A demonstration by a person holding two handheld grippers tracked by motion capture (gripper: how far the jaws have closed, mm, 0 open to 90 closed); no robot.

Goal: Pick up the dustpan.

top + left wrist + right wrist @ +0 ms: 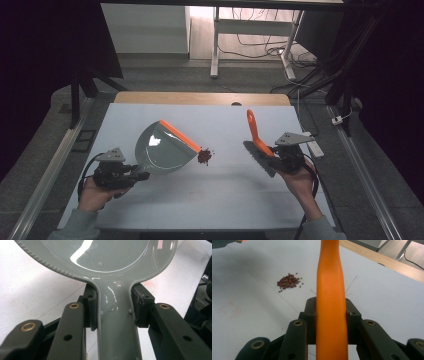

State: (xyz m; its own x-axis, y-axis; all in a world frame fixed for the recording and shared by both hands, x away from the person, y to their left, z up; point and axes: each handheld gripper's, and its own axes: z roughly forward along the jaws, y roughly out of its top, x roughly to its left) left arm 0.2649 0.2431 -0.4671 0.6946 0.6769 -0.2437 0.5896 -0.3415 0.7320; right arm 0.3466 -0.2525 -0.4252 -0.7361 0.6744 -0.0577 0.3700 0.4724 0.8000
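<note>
Left gripper (141,175) clamps the handle of the grey dustpan (162,150), its two black jaws pressed against either side of the neck just below the pan, as the left gripper view makes plain. From that gripper, low at the left of the table (165,200), the dustpan reaches up and to the right, and its orange lip (180,135) ends beside a small pile of dark red beans (204,156). In the right gripper view the beans (289,282) lie on bare tabletop with a few small green ones scattered round the edge.

Over at the right, the right gripper (276,151) is closed on the orange handle of the brush (256,142), which runs up between its jaws in the right gripper view (331,305). The handle tip points away from the person, and the dark bristles (260,158) slant down toward the table, well apart from the beans. The beans sit between dustpan and brush, much nearer the pan's lip.
</note>
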